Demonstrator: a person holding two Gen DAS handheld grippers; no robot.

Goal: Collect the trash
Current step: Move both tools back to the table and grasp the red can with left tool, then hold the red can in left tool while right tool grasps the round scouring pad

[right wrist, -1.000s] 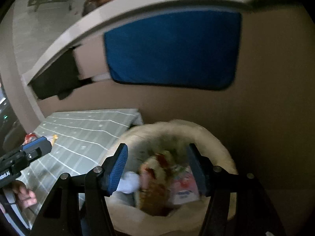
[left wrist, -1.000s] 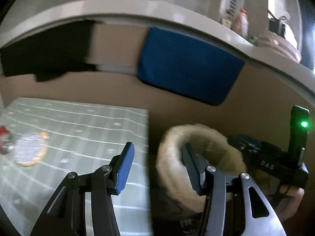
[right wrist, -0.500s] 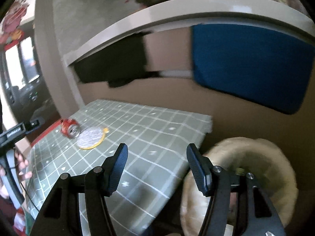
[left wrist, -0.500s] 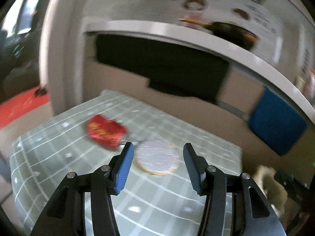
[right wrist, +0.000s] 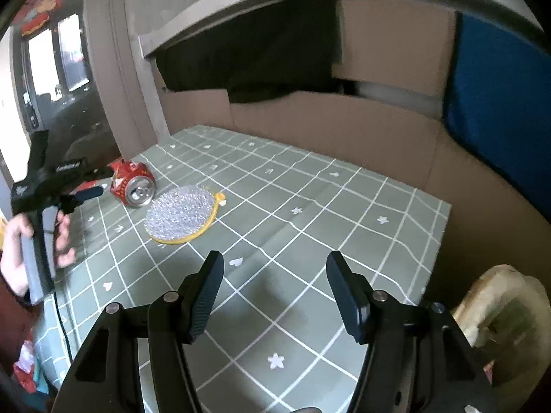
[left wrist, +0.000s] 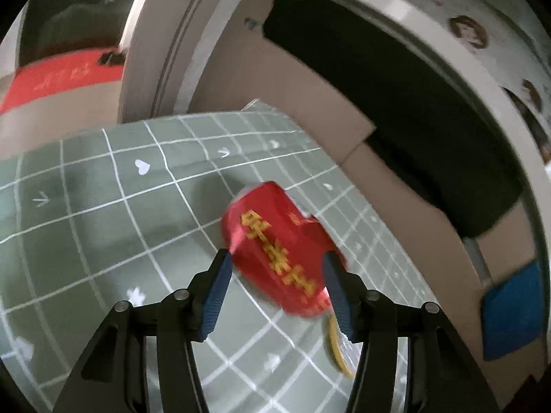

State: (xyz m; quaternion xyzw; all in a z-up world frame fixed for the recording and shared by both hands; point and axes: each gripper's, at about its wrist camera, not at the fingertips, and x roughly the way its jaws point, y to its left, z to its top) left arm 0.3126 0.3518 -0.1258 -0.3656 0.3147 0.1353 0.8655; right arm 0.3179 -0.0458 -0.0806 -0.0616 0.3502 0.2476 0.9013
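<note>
The left gripper (left wrist: 273, 268), its jaws just opening wider, straddles the crushed red can (left wrist: 275, 251) lying on the green checked counter (left wrist: 103, 206) beside a yellow-rimmed dish (right wrist: 180, 215), while the right gripper (right wrist: 275, 275) hovers wide and empty.

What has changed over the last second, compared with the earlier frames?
Both grippers swung away from the fluffy cream basket to the green checked tablecloth. The left gripper closed in on the crushed red can, jaws just opening, now either side of it, not yet gripping. The right gripper is open and empty. Can and round spiky yellow-rimmed disc stayed put.
</note>
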